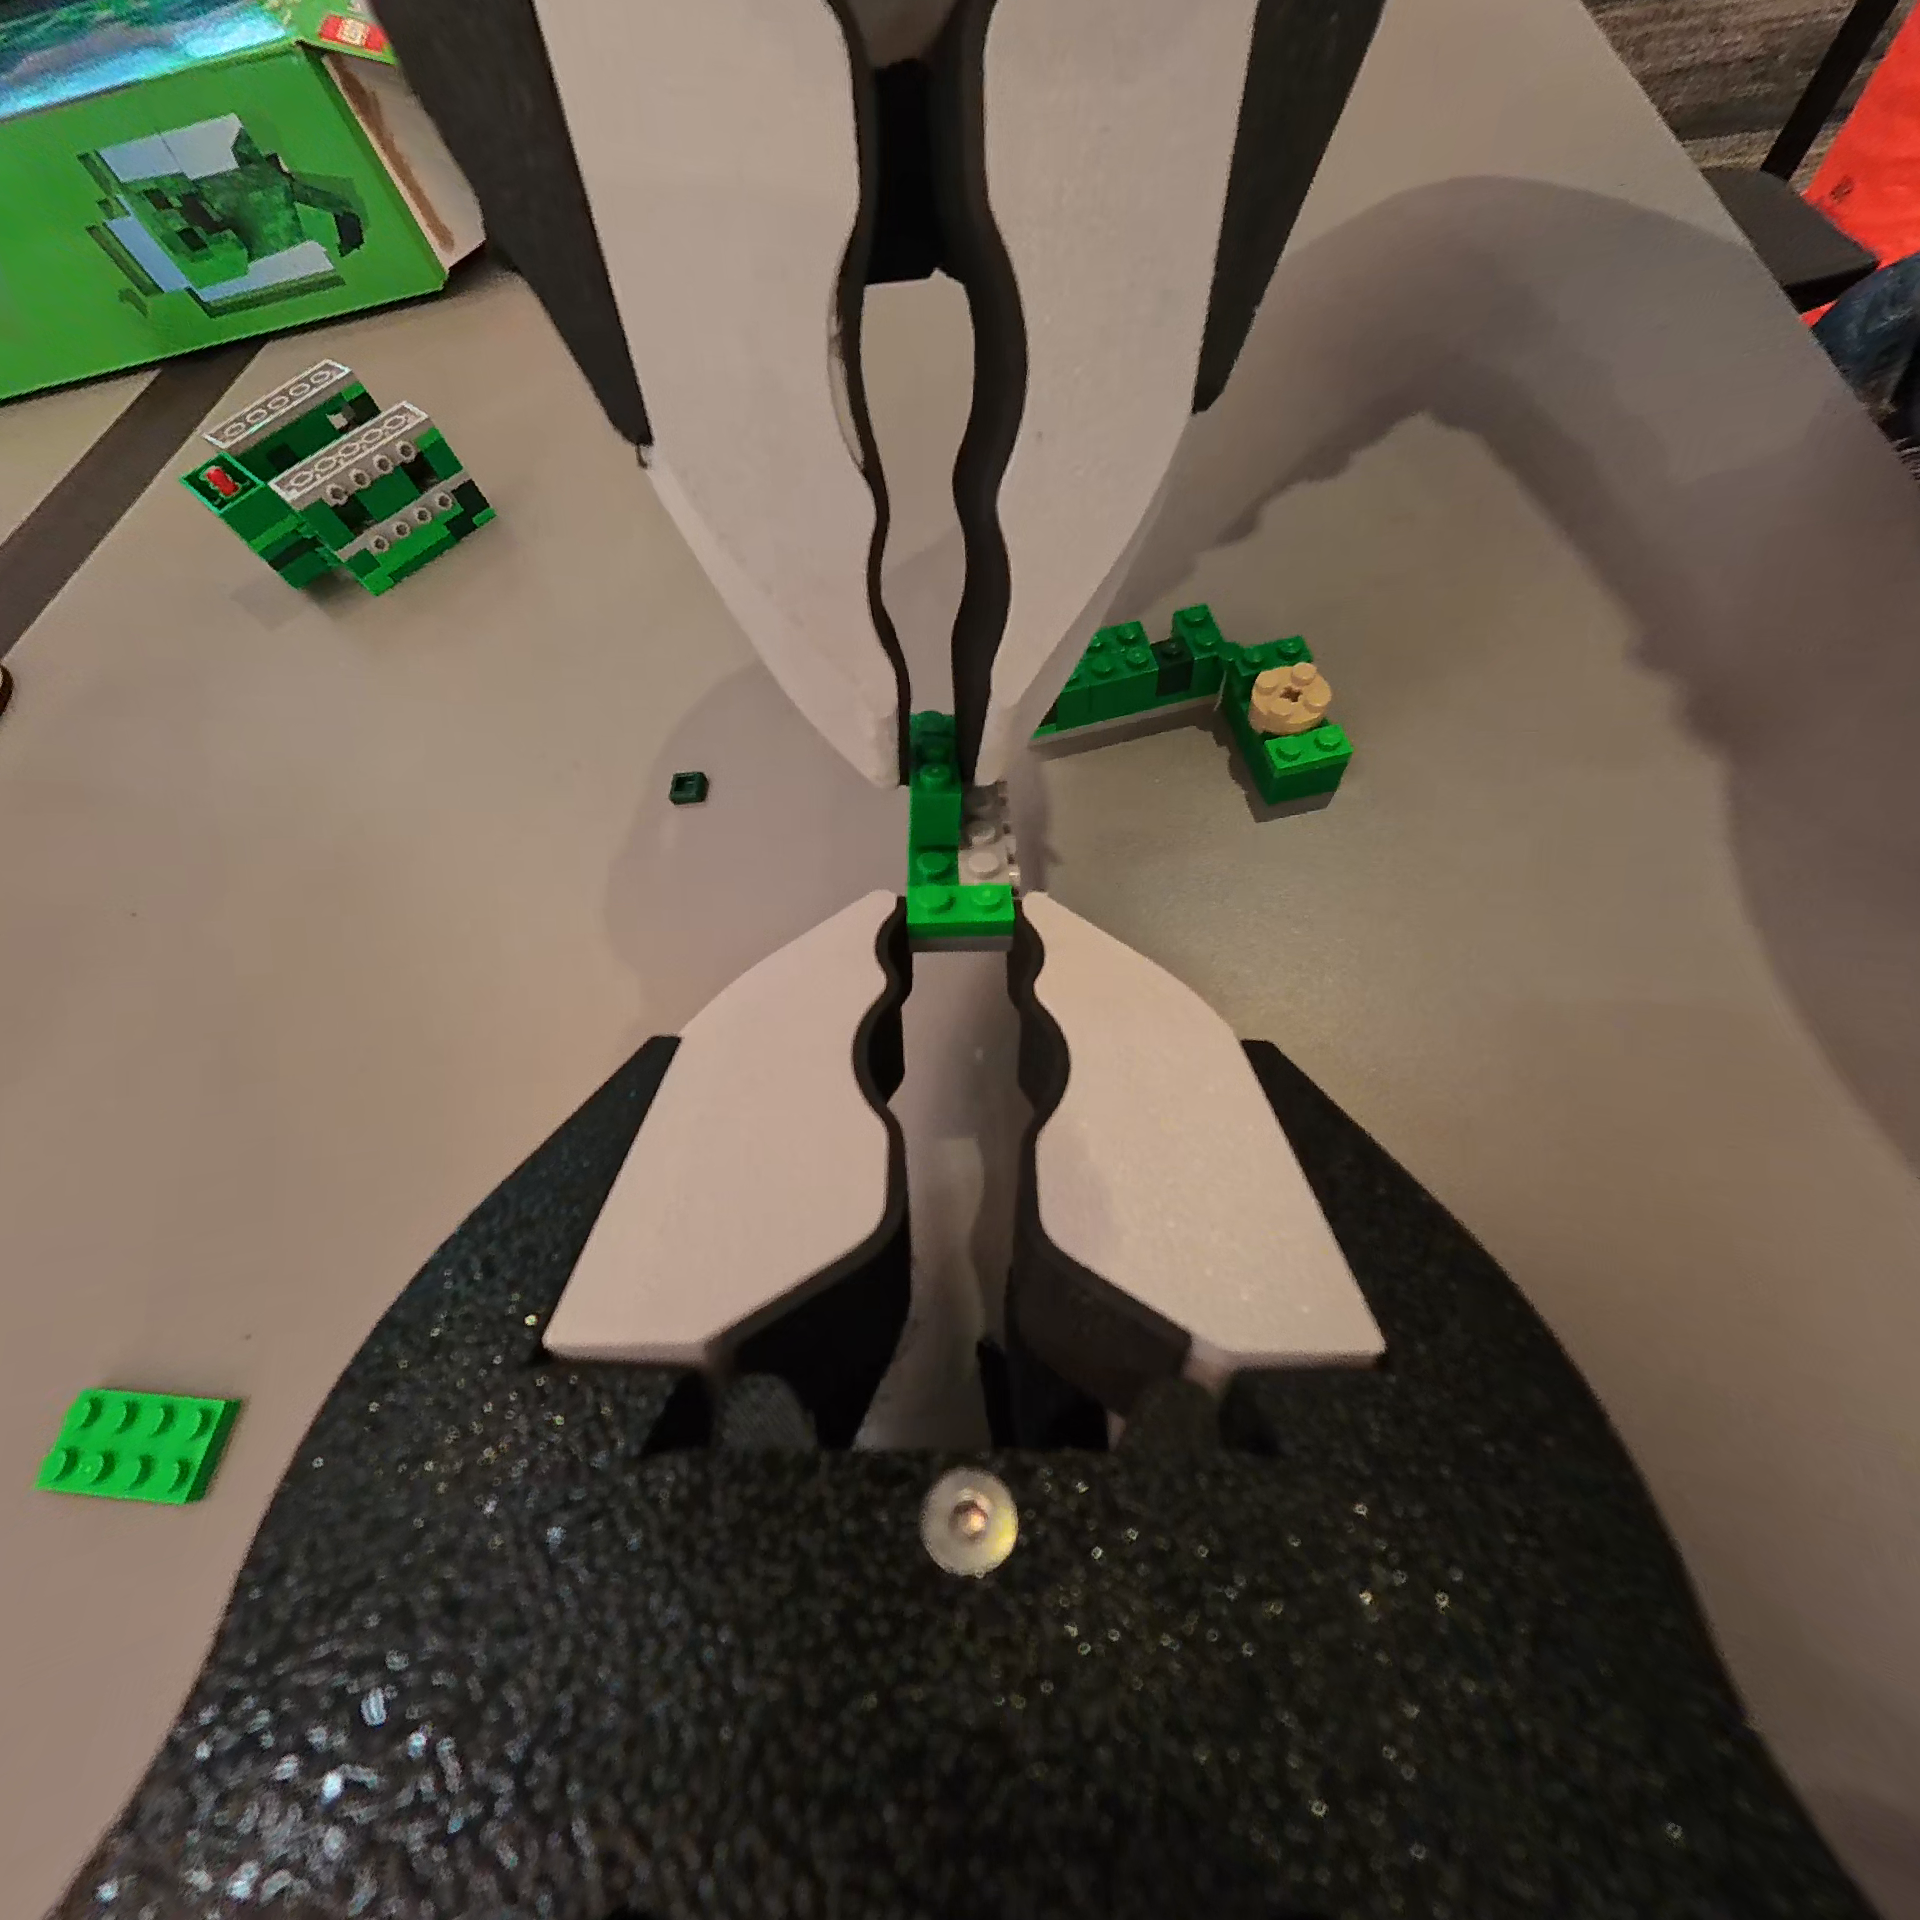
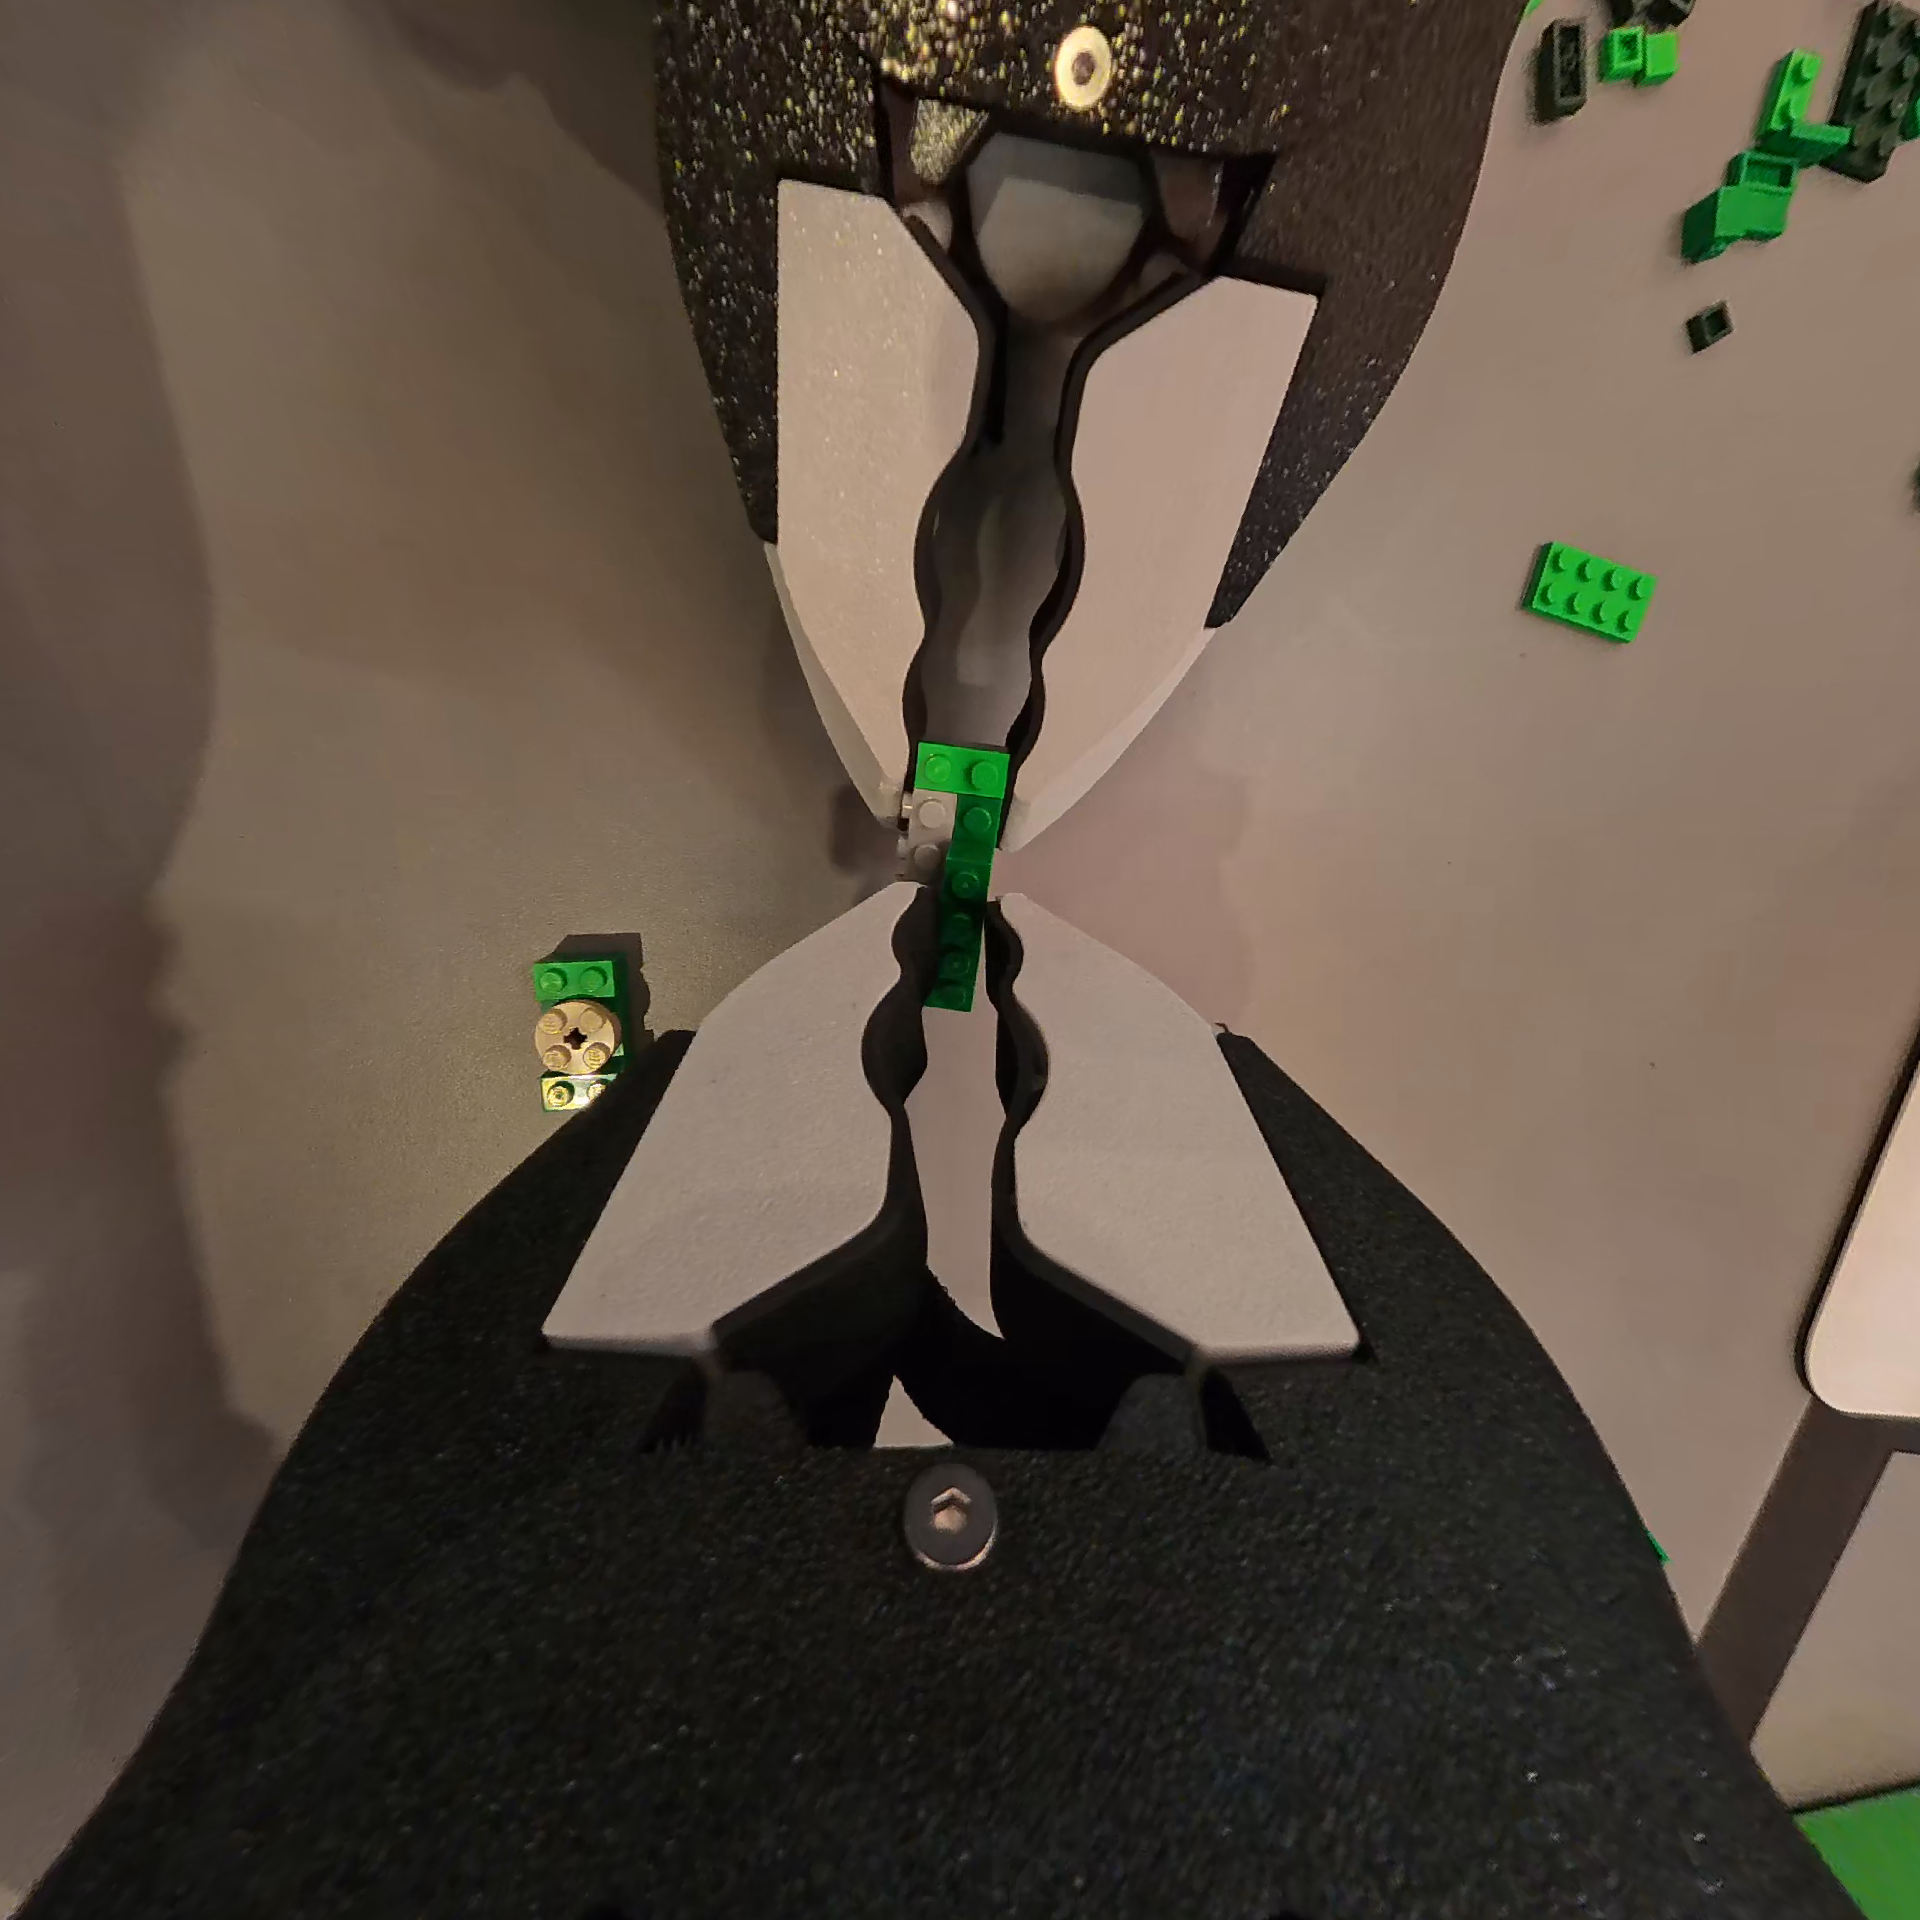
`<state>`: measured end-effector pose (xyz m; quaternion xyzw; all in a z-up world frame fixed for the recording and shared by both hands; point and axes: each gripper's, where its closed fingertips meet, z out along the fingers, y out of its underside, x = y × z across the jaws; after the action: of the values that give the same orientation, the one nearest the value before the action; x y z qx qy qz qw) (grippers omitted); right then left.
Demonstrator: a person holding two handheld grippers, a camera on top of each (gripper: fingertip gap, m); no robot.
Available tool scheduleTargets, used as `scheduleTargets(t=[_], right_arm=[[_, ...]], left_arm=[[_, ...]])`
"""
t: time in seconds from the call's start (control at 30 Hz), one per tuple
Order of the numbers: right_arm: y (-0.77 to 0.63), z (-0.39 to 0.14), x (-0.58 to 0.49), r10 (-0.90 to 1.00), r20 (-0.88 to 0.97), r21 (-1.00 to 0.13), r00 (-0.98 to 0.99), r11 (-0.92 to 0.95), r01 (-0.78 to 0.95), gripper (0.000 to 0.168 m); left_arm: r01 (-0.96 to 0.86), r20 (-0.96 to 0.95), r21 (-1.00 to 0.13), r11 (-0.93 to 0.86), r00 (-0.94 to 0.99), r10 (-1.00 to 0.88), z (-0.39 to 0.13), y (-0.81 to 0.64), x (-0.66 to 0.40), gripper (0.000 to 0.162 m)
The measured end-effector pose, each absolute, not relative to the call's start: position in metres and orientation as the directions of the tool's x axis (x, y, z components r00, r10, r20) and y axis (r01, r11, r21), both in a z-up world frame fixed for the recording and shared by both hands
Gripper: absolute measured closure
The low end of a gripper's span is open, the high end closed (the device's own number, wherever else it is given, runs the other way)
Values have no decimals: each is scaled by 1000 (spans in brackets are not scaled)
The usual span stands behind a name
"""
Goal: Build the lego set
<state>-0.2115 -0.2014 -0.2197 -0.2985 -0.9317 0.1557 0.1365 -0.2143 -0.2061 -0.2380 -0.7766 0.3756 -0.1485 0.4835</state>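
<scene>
A small green and grey brick assembly [image 1: 951, 852] is held just above the grey table between both grippers. My left gripper [image 1: 961, 920] is shut on its near end, on a bright green brick. My right gripper [image 1: 948, 764] comes in from the far side and is shut on the narrow green end. In the right wrist view, my right gripper [image 2: 951, 904] clamps the green strip of the assembly [image 2: 971, 821], and my left gripper [image 2: 951, 805] clamps the other end from the opposite side.
A green set box [image 1: 156, 208] and a partial green build [image 1: 343, 488] lie at the far left. An L-shaped assembly with a tan round piece [image 1: 1195, 686] lies to the right. A green plate [image 1: 135, 1444], a tiny dark piece [image 1: 689, 787] and loose bricks [image 2: 1766, 156] lie around. My left and right fingertips are right by each other.
</scene>
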Motion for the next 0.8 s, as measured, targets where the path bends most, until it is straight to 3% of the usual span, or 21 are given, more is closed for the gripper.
scheduleTargets(t=[0.8], right_arm=[[-200,-219,-211,630,133,-381,-765,745,548,156]], left_arm=[[-437,-129,-865,-249,671,-730,-237,-206,-214,145]])
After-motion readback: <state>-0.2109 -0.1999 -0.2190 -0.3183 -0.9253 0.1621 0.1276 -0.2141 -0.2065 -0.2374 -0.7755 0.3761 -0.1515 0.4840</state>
